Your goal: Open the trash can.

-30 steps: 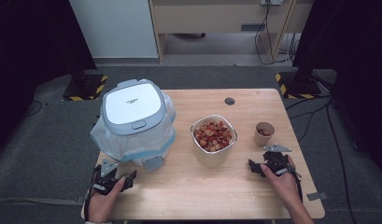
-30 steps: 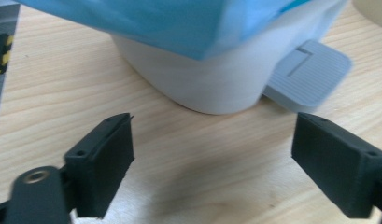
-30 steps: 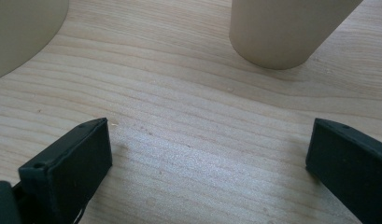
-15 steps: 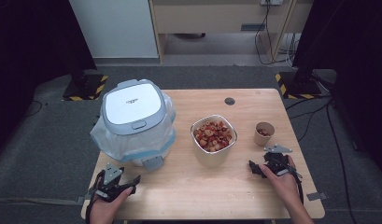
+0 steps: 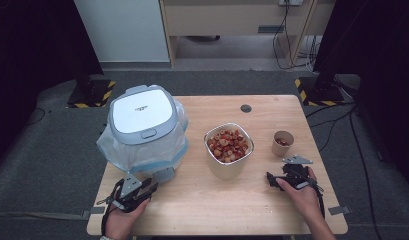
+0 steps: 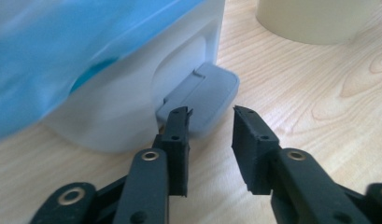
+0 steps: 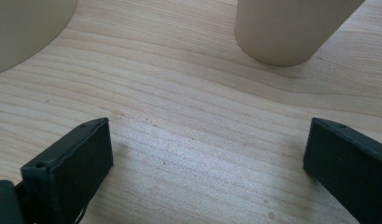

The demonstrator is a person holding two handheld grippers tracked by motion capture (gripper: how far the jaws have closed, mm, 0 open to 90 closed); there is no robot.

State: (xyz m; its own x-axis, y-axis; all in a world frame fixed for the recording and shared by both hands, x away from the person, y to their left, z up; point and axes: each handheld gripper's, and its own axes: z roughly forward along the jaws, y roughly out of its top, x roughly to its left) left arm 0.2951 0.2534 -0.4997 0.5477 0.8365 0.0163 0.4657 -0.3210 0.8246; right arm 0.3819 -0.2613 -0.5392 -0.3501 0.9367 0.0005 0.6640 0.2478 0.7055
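A small bin with a white lid (image 5: 142, 111) and a pale blue bag liner (image 5: 112, 150) stands at the table's left. Its grey foot pedal (image 5: 163, 174) (image 6: 205, 95) juts out at the front. My left gripper (image 5: 149, 187) (image 6: 211, 116) points at that pedal from just in front. Its jaws have just been closing to a narrow gap and nothing is pressed between them. The pedal's front edge lies at the fingertips (image 6: 179, 116). My right gripper (image 5: 270, 179) (image 7: 208, 128) rests on the wood at the right, jaws wide apart over bare table.
A cream bowl (image 5: 219, 167) (image 7: 25, 32) of reddish and pale food pieces sits mid-table. A small paper cup (image 5: 283, 143) (image 7: 291, 28) stands to its right, ahead of my right gripper. A dark round grommet (image 5: 246, 108) is near the table's far edge.
My left gripper has moved right toward the bin's pedal, and its jaws have narrowed from wide apart to a small gap. The right hand has stayed put.
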